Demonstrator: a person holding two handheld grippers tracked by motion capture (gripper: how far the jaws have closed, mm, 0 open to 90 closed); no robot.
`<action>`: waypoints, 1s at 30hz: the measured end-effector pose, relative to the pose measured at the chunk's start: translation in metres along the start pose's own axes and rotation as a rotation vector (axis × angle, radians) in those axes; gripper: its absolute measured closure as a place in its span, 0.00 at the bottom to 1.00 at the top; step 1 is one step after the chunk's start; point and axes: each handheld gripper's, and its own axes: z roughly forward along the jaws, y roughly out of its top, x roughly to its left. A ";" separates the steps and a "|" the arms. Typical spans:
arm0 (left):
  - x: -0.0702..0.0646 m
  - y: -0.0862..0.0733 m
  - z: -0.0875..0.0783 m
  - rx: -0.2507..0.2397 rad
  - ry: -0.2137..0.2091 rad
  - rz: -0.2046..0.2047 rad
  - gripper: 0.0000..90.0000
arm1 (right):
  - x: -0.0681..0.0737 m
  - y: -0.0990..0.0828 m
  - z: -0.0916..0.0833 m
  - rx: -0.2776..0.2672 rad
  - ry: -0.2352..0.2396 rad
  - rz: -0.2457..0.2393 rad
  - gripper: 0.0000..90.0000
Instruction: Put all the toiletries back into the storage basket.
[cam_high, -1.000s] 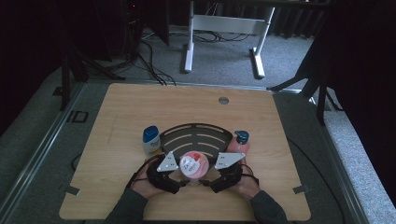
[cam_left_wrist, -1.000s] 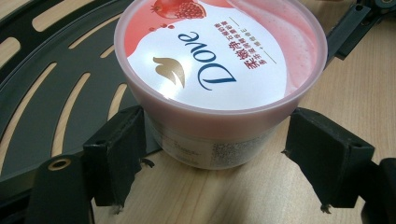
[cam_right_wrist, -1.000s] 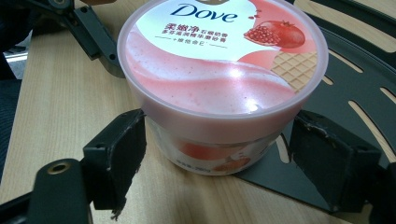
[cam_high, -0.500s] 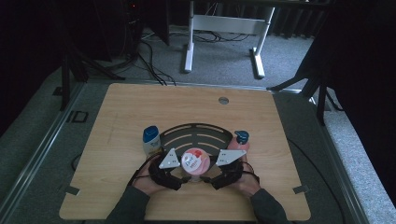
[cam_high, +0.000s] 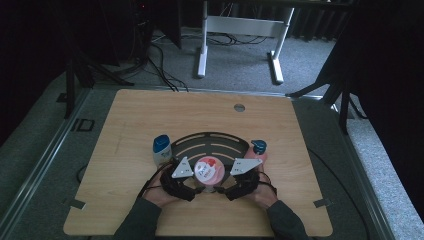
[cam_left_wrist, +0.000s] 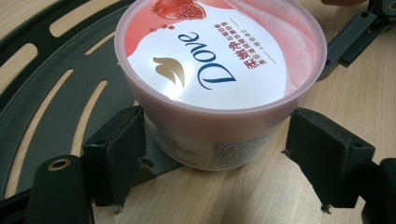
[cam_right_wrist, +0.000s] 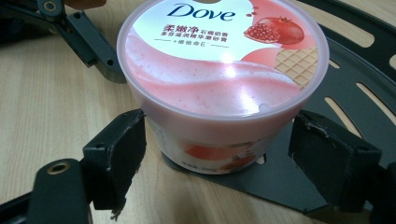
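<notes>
A pink Dove tub (cam_high: 209, 170) with a white and red pomegranate lid stands upright on the near edge of a black slotted tray (cam_high: 210, 140). My left gripper (cam_high: 196, 189) is open, its jaws either side of the tub's base (cam_left_wrist: 205, 149) with a small gap at the right jaw. My right gripper (cam_high: 226, 190) reaches in from the other side, also open, and straddles the same tub (cam_right_wrist: 219, 93) with room at its right jaw. Each gripper view shows the other gripper's black jaw behind the tub.
A white bottle with a blue cap (cam_high: 161, 148) stands at the tray's left end. A pink bottle with a blue cap (cam_high: 259, 150) stands at its right end. The wooden table (cam_high: 150, 115) has a cable hole (cam_high: 239, 107) near its far edge.
Both hands have crept slightly forward, bringing the grippers closer around the tub. The tub and bottles stay where they were.
</notes>
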 end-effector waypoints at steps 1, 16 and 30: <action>0.001 0.000 0.000 -0.004 0.001 -0.004 0.23 | -0.001 0.000 0.000 -0.003 0.000 0.003 0.21; 0.006 0.001 0.005 0.004 0.042 -0.011 0.23 | -0.008 0.003 0.009 0.002 -0.024 0.024 0.20; 0.008 0.001 0.009 0.008 0.085 -0.021 0.23 | -0.010 0.006 0.016 0.015 -0.054 0.042 0.20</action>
